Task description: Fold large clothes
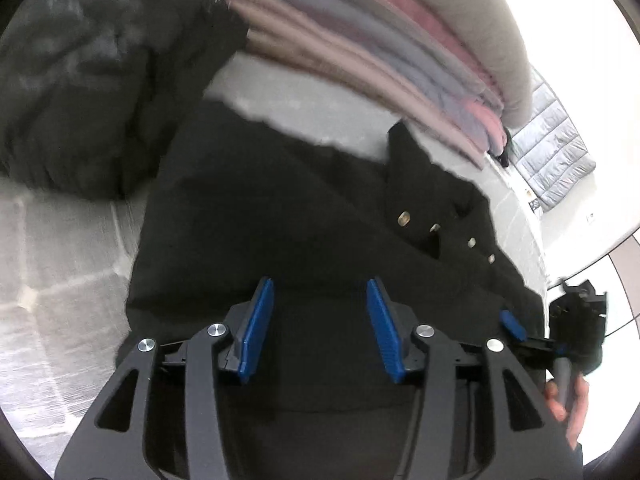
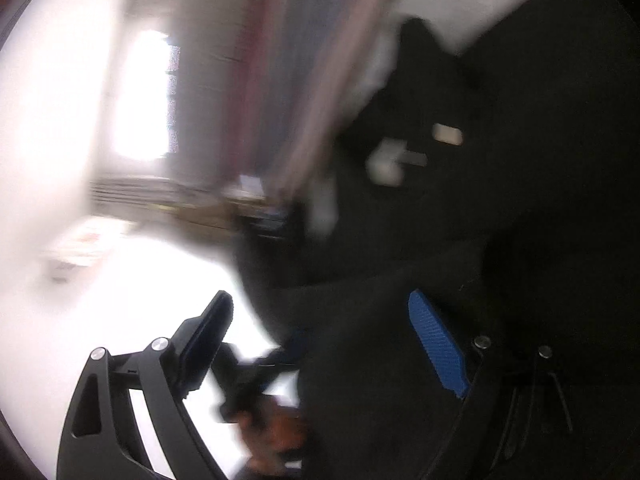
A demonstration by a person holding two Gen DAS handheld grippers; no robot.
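Observation:
A black coat [image 1: 280,208] with a row of gold buttons [image 1: 404,218] lies spread on the grey quilted surface [image 1: 60,280]. My left gripper [image 1: 320,284] hovers over the coat's near part with its blue pads [image 1: 260,320] apart; only the flat coat shows behind the gap. My right gripper [image 2: 320,300] appears in the blurred right wrist view with jaws wide apart at the coat's [image 2: 520,200] edge, dark fabric lying between them, its blue pad [image 2: 436,344] clear of the cloth. One of its blue pads [image 1: 514,324] and the person's hand [image 1: 568,400] also show at the coat's right edge.
A stack of folded pink, lilac and beige clothes [image 1: 360,52] lies beyond the coat. A dark puffy jacket [image 1: 80,80] sits at the left, a grey quilted jacket [image 1: 552,152] at the far right. White tiled floor [image 1: 616,280] lies past the surface's right edge.

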